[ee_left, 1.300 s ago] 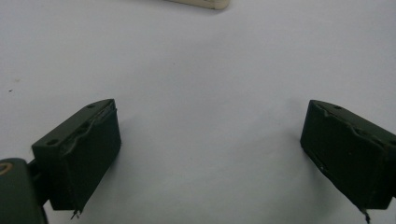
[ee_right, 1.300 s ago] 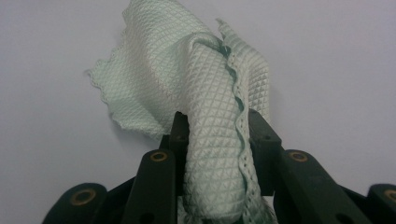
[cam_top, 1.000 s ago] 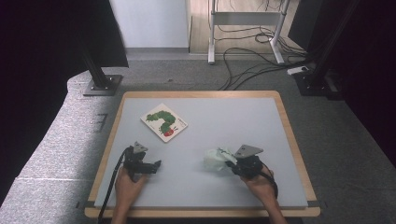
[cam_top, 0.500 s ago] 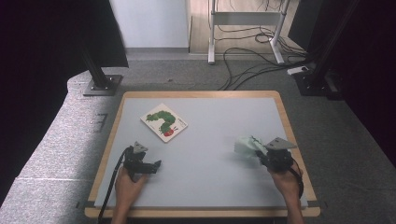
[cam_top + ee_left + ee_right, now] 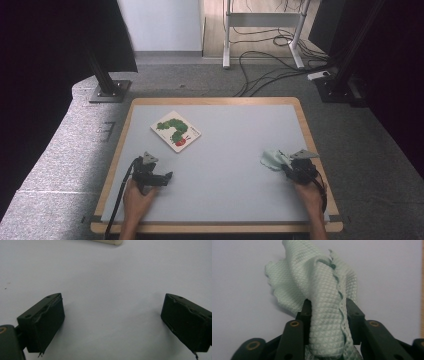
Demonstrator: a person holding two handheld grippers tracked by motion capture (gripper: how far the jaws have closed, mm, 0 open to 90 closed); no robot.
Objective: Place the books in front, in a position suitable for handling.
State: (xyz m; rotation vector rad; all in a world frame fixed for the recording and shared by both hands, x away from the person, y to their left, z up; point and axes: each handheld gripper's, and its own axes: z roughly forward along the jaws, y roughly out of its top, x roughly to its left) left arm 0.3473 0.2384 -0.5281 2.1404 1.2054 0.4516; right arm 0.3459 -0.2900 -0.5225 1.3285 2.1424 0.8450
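From the high view, the right tool (image 5: 286, 165) sat close to the desk's (image 5: 235, 150) right edge, toward the near right corner, with a pale green cloth (image 5: 272, 159) bunched at its tip; the tool's body and grey plate hid where the cloth met the jaws. The left tool (image 5: 162, 177) rested near the left edge, toward the near left corner, its jaw gap too small to judge from there. A picture card with a green caterpillar (image 5: 175, 131) lay toward the far left corner. The desk's middle and far right lay bare between them.

In the left gripper view, the left tool (image 5: 112, 322) stood spread wide over bare desk, nothing between its jaws. A pale object's edge (image 5: 110, 242) was cut off by the top of the frame.

In the right gripper view, the right tool (image 5: 328, 315) pinched a thick fold of the waffle-textured cloth (image 5: 322, 292), its jaws having just eased slightly apart. The cloth's lower end was hidden behind the linkage. A wooden rim (image 5: 422, 290) showed at the frame's right.
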